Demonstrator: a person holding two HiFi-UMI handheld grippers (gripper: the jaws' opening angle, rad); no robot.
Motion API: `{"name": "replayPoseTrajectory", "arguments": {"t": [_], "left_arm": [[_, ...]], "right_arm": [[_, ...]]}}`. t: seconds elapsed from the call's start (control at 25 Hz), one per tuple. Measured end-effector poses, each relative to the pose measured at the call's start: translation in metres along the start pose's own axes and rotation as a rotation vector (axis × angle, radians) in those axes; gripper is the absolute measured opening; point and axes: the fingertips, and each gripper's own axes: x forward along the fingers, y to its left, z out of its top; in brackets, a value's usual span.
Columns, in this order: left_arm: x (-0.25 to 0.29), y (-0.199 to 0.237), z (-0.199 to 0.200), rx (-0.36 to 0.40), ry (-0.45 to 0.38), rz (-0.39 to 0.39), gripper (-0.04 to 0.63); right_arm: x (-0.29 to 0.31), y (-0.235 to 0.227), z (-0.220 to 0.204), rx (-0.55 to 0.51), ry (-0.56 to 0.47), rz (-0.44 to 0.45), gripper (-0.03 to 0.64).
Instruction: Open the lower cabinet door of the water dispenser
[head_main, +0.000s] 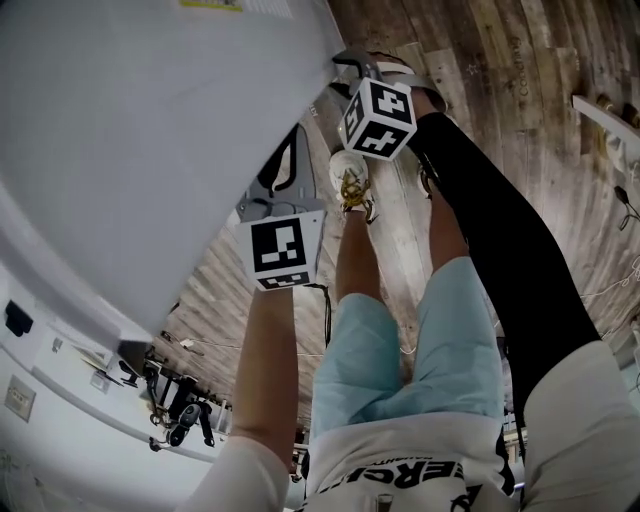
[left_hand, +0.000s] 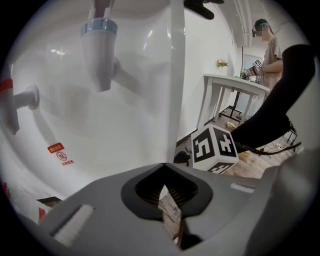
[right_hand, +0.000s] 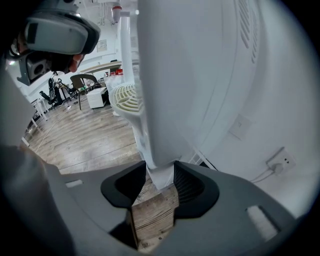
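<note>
**white lower cabinet door pinched by right gripper – pull comes next**

the door belongs to the water dispenser, low on the unit's front. in the right gripper view its edge runs down btwn the jaws. the drip tray shows just beside it higher up, and wood floor shows under its bottom corner. the right gripper looks clamped on that edge, both pads against the panel. in the head view it sits at the dispenser's edge w/ its marker cube facing up. how far the door stands off the body i can't tell.

left gripper is closed w/ nothing in it, jaws met. it hangs in front of the dispenser face, below the blue tap and red tap, not touching as far as i can see.

step, as i judge it: grasp is made, swing not evidently under way. next move calls for drawing the edge outward along the hinge's arc, w/ the wrist turning w/ the door so the pads don't slip off the thin panel. the person's legs and shoes are near the swing path, so room needs watching. the left gripper is free to steady the unit if it shifts.
</note>
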Motion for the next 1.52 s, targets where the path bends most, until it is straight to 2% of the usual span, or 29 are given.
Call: {"name": "replayPoseTrajectory", "arguments": {"t": [0.28,0.88,1.32,1.52], "left_arm": [[-0.006,0.004,0.004,0.026,-0.019,-0.048,0.057],[-0.009,0.012,-0.002,0.101,-0.013,-0.140,0.057],[-0.023,0.004,-0.016,0.069,-0.022,-0.151,0.057],[-0.030,0.001,-0.018,0.055,-0.025,-0.132,0.057]], "right_arm": [[-0.009,0.028,0.000,0.033,0.009,0.023,0.172],[-0.012,0.054,-0.009,0.123,0.061,-0.028,0.172],[-0.017,0.081,-0.014,0.172,0.068,-0.037,0.172],[-0.018,0.090,-0.018,0.185,0.073,-0.024,0.172]]}}
